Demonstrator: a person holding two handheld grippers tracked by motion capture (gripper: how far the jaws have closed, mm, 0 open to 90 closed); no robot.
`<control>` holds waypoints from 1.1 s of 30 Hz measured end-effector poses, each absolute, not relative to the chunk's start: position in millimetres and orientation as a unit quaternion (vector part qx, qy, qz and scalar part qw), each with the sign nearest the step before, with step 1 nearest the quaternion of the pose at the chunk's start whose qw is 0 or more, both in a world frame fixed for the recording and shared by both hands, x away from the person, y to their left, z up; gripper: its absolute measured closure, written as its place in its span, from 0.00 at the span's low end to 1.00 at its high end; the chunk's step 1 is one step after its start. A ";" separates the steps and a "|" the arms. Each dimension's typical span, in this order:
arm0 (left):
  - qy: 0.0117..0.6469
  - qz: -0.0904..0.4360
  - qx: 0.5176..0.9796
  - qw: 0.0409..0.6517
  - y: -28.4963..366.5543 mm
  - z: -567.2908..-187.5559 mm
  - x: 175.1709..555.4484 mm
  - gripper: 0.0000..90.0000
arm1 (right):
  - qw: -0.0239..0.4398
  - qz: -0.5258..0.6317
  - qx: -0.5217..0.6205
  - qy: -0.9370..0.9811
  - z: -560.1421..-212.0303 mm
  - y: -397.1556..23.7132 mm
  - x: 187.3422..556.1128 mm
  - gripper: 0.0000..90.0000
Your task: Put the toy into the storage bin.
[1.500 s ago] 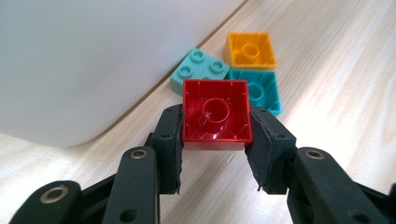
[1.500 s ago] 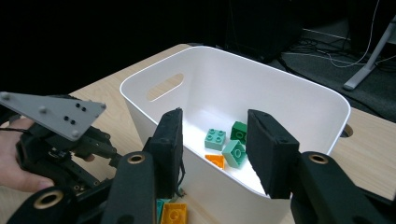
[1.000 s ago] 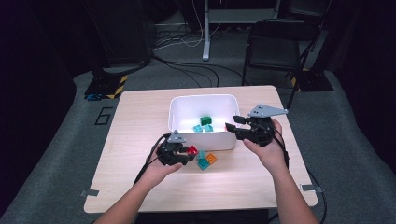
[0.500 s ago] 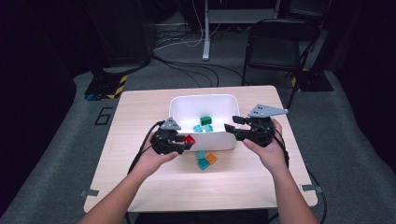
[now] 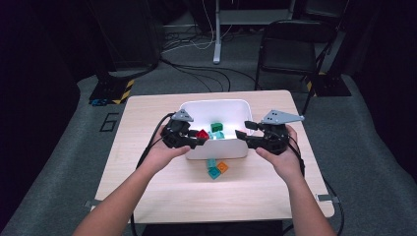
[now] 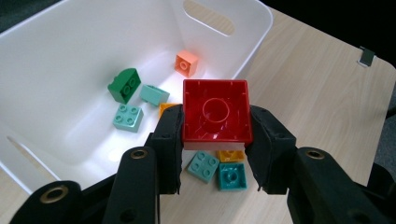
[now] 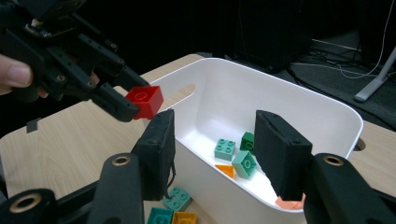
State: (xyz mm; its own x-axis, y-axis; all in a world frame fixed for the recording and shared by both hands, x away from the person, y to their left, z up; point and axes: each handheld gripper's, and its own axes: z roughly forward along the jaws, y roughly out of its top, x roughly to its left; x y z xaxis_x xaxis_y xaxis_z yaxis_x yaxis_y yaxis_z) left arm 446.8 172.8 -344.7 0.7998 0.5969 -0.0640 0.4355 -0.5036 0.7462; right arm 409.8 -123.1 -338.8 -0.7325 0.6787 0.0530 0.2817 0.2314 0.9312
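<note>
My left gripper (image 5: 196, 136) is shut on a red brick (image 6: 215, 111), held over the near left part of the white bin (image 5: 231, 105); the brick (image 7: 145, 101) hangs above the bin's rim. My right gripper (image 5: 242, 134) is open at the bin's near right corner, its jaws wide apart and holding nothing. Inside the bin (image 6: 56, 51) lie a dark green brick (image 6: 124, 84), two mint bricks (image 6: 128, 116), and an orange brick (image 6: 187, 63). On the table in front of the bin lie teal bricks (image 5: 213, 171) and an orange brick (image 5: 223, 166).
The wooden table (image 5: 147, 167) has bare surface left and right of the bin. A black chair (image 5: 290, 54) and cables (image 5: 196, 69) are on the floor beyond the table's far edge.
My left gripper has risen from the table in front of the bin, carrying the red brick up and over the bin's near rim. The right gripper has barely moved.
</note>
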 end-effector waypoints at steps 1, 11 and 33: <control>0.300 0.102 0.861 0.399 172.1 -343.1 448.8 0.65 | 0.189 0.531 0.315 0.764 -338.5 -122.8 409.1 0.55; 0.312 0.104 0.859 0.393 166.4 -345.6 476.5 0.65 | 0.203 0.521 0.297 0.774 -337.2 -123.2 408.2 0.64; 0.369 0.116 0.844 0.371 155.8 -370.4 529.6 0.65 | 0.203 0.517 0.296 0.777 -338.5 -121.5 408.4 0.59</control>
State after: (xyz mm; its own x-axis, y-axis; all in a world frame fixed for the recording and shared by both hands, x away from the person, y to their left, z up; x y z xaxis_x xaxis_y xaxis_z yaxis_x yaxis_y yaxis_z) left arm 529.6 155.8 -370.4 0.7001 0.7097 -0.0785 0.5372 -0.4511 0.7127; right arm 408.4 -121.5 -338.5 -0.7432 0.6690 -0.0091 0.2499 0.2901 0.9238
